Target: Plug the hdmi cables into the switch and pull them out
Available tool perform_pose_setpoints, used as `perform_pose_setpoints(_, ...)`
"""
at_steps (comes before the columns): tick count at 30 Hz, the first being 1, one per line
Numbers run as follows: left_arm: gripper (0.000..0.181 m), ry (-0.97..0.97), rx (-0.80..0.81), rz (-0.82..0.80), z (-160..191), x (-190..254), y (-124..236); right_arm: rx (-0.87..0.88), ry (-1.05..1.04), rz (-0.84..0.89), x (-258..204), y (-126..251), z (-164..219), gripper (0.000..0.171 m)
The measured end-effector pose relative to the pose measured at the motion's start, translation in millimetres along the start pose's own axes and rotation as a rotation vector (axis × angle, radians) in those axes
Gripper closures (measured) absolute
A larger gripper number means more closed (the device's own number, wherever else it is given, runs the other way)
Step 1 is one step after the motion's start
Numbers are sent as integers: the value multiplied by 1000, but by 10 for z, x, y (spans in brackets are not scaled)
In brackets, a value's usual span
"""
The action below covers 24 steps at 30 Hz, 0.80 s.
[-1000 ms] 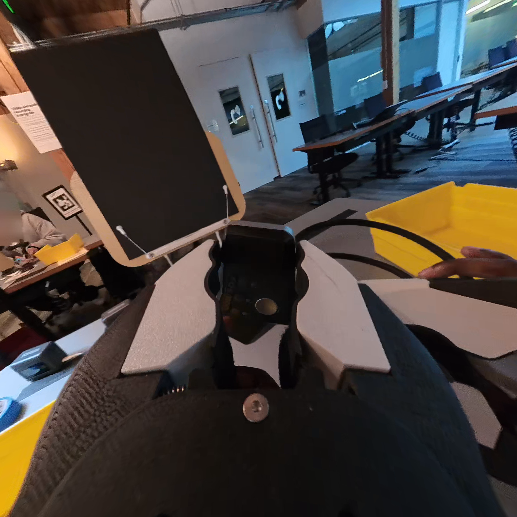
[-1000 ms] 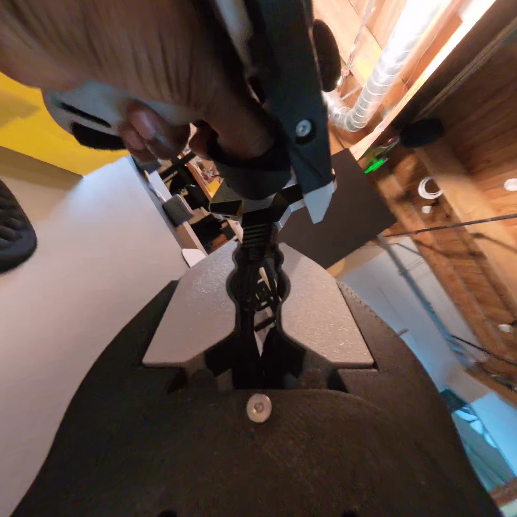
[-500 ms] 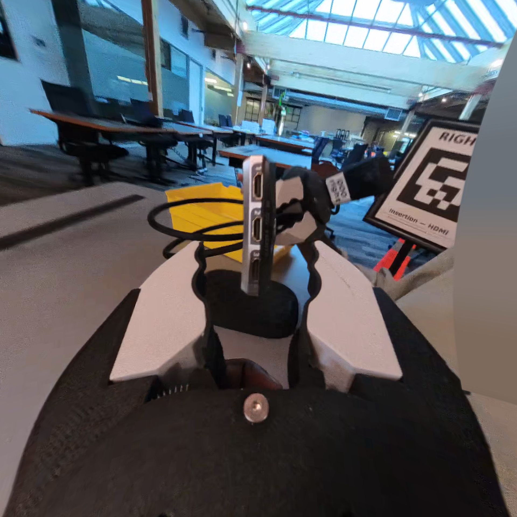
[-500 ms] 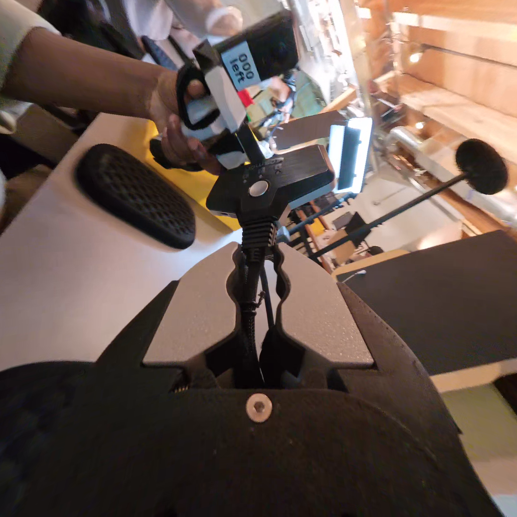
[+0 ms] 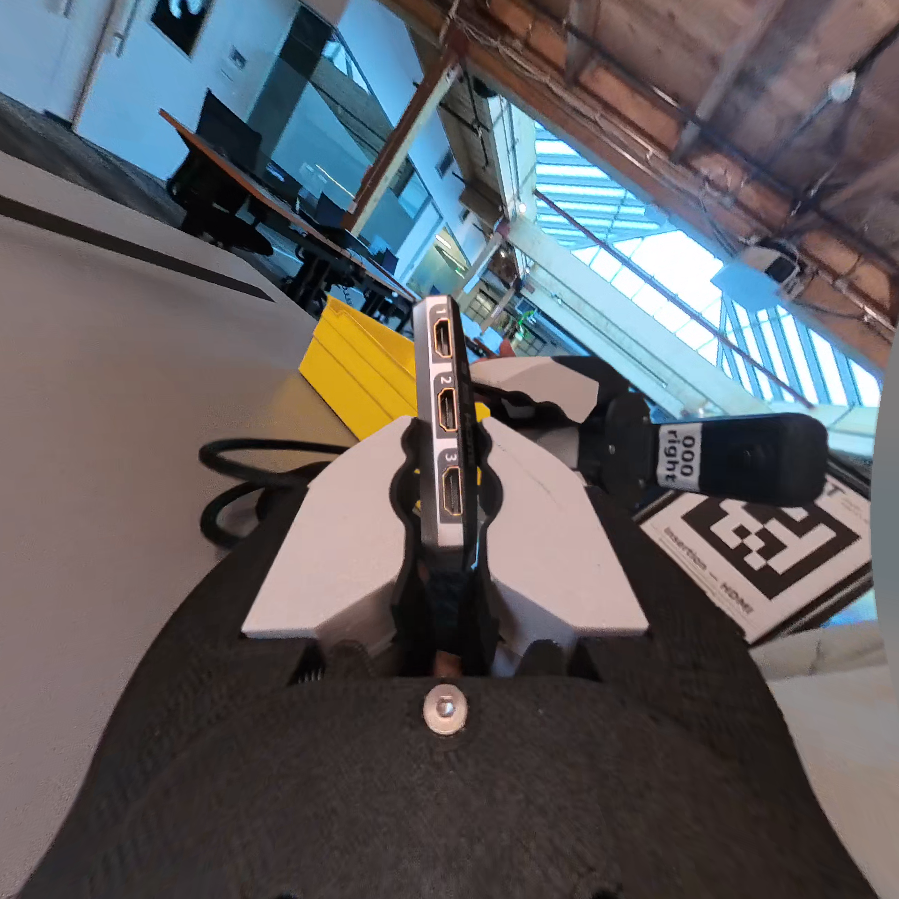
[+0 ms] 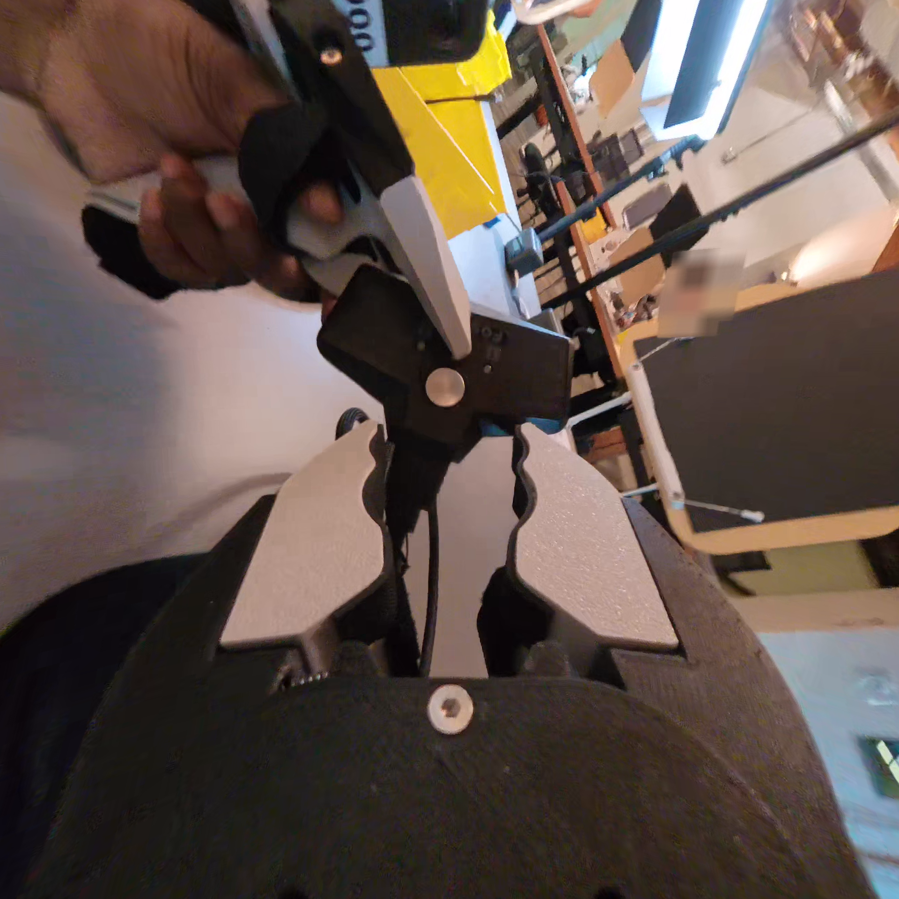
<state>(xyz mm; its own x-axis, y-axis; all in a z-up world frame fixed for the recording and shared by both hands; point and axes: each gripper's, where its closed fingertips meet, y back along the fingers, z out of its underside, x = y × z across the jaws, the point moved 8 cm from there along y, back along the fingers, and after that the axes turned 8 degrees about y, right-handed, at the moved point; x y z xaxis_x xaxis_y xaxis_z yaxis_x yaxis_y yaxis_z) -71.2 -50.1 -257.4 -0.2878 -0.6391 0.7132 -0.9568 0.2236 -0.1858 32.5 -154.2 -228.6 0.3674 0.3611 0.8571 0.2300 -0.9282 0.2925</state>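
Left gripper [image 5: 445, 491] jaws clenched on slim black HDMI switch [image 5: 443, 423], held edge-on above the white bench [image 5: 121, 389], three ports empty. Right gripper [image 6: 447, 479] jaws released; black HDMI cable [image 6: 430, 569] runs between them, plugged into switch's near end.

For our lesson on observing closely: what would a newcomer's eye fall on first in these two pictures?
First the switch, clamped on edge in the left gripper, its three empty ports in a row. Then the open right gripper just below the switch's black face, and the yellow bin on the table behind.
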Motion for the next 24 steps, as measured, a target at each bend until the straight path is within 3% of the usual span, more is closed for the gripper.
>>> perform_pose_setpoints(7,160,-1,120,-39,21,-17,20,-103,-276,10,-79,-86,-31,121)
perform_pose_setpoints(13,159,-31,109,8,56,29,18,-176,-135,-25,-15,-127,-30,130)
perform_pose_setpoints(17,126,-293,105,-9,-259,193,243,-96,44,-248,-43,63,40,131)
perform_pose_setpoints(20,124,-591,66,-147,-507,341,542,-176,-19,-488,-198,78,235,130)
perform_pose_setpoints(24,125,-809,22,-374,-789,522,974,-283,-36,-620,-423,-43,444,131)
